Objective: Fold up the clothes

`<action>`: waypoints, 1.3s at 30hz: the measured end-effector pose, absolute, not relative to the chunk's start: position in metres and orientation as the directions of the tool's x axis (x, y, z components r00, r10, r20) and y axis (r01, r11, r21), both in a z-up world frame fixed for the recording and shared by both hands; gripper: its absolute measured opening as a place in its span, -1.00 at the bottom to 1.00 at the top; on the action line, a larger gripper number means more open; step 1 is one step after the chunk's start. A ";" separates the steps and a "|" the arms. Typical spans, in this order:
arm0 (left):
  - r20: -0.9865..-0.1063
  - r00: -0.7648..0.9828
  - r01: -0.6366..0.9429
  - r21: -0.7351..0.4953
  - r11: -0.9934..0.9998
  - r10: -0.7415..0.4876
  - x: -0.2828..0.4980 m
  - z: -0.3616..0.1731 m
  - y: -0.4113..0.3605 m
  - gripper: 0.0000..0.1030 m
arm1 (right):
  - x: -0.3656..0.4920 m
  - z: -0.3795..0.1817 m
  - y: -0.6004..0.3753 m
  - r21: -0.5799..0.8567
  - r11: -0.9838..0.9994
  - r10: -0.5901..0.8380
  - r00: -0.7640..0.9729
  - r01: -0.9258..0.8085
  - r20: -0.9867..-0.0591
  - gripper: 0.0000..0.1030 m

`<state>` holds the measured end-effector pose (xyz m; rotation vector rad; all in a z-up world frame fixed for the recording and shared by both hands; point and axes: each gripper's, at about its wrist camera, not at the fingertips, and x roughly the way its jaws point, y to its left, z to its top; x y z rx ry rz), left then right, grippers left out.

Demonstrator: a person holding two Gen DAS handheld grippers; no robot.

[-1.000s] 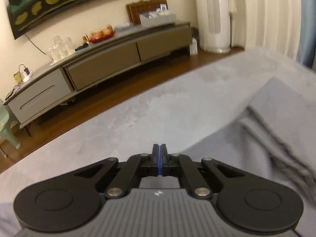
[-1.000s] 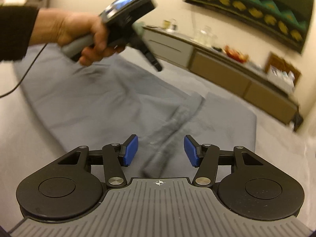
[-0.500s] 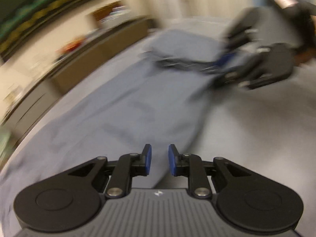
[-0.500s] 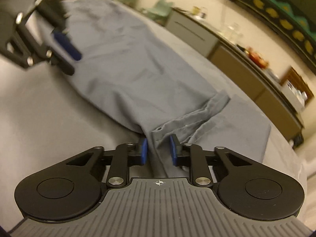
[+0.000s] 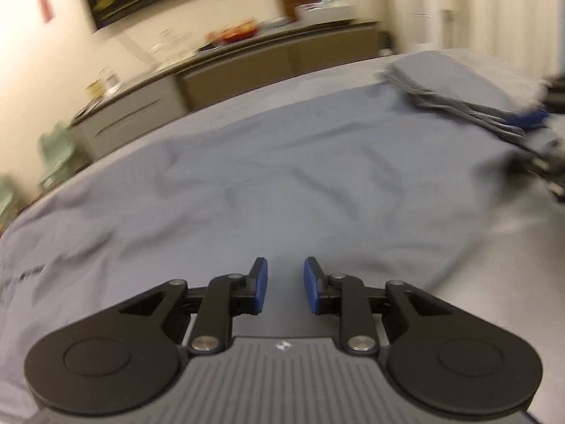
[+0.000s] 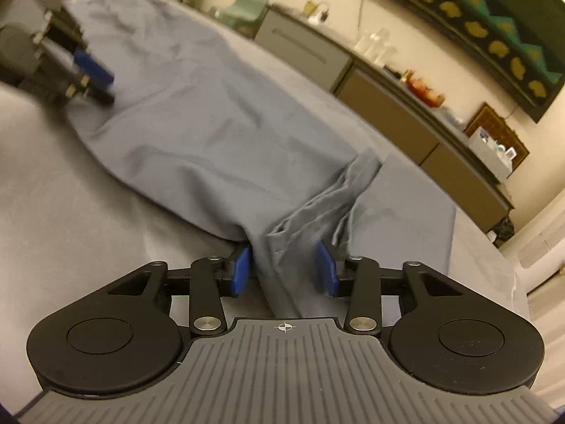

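Observation:
A blue-grey garment point(image 6: 197, 120) lies stretched across the grey covered surface point(image 6: 63, 205); one end of it is folded over into a flat panel point(image 6: 406, 205). My right gripper point(image 6: 284, 268) is low at that fold. Its jaws are opening, and a bunched ridge of the cloth point(image 6: 282, 243) runs between the blue pads point(image 6: 242, 270) without being pinched. My left gripper point(image 5: 284, 282) hovers over the garment's point(image 5: 282, 176) near edge at the other end. Its jaws are also opening, and nothing is gripped. Each gripper shows in the other's view: left gripper point(image 6: 93, 70), right gripper point(image 5: 529, 118).
A long low sideboard point(image 6: 381, 102) with drawers runs along the far wall, carrying glassware, a red dish and a box. Pale green chairs point(image 6: 250, 1) stand at its end. A dark wall hanging point(image 6: 476, 10) is above, and pale curtains point(image 5: 494, 7) hang past the folded end.
My left gripper swung from facing the sideboard to the garment's near edge, and its jaws went from shut to apart. My right gripper narrowed around the bunched fold, then widened again, staying in place.

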<state>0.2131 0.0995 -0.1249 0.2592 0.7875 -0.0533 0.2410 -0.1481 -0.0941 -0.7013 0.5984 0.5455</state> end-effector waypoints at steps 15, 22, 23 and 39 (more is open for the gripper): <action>-0.769 0.601 -0.103 0.195 0.975 0.217 0.280 -0.102 0.274 -0.33 | 0.310 -0.093 -0.210 -0.162 0.831 0.259 0.628 -0.532 -0.734 -0.06; -0.760 0.596 -0.204 0.167 0.965 0.258 0.283 -0.074 0.313 -0.61 | 0.340 -0.087 -0.227 0.031 0.861 0.352 0.549 -0.508 -0.758 0.08; -0.756 0.600 -0.210 0.166 0.964 0.261 0.279 -0.069 0.311 -0.61 | 0.345 -0.080 -0.234 0.088 0.878 0.372 0.554 -0.471 -0.745 0.10; -0.653 0.757 -0.235 -0.299 0.925 -0.019 0.145 0.009 0.243 -0.49 | 0.252 -0.075 -0.202 0.114 0.952 0.272 0.621 -0.283 -0.735 0.14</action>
